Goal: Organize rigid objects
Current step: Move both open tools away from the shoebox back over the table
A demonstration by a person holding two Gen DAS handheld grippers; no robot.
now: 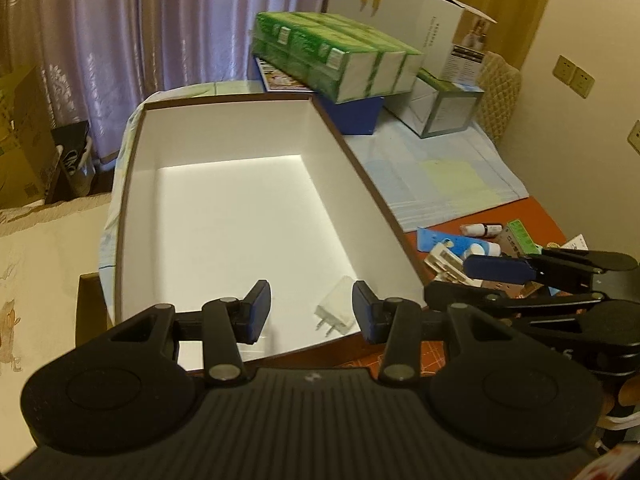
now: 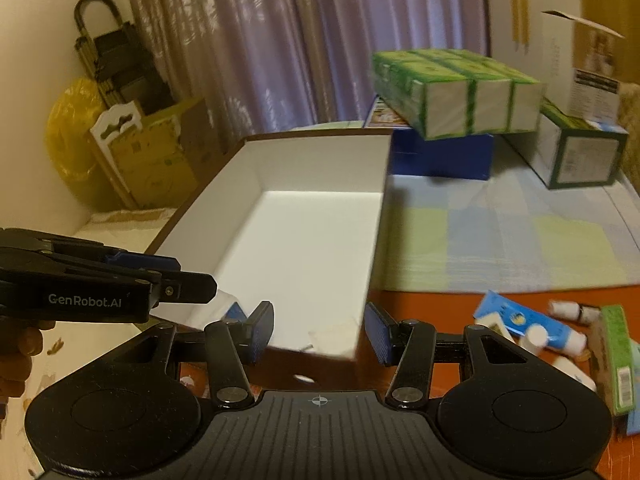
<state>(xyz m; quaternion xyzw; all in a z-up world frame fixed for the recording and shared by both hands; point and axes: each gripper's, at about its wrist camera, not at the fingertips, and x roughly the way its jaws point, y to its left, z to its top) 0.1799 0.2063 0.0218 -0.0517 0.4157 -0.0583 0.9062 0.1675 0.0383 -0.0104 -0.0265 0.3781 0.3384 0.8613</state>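
one white charger [image 1: 335, 312] lies in one white-lined box [image 1: 224, 136]; both grippers, left gripper [image 1: 310, 310] and right gripper [image 2: 318, 330], gape empty.

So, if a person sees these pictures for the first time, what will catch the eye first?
First the large open box with bright white inside, in the middle of the table, holding only a white plug adapter near its front corner. Next the green-wrapped pack stacked on a blue box behind it. Then the small clutter of tubes and bottles on the orange surface to the right.
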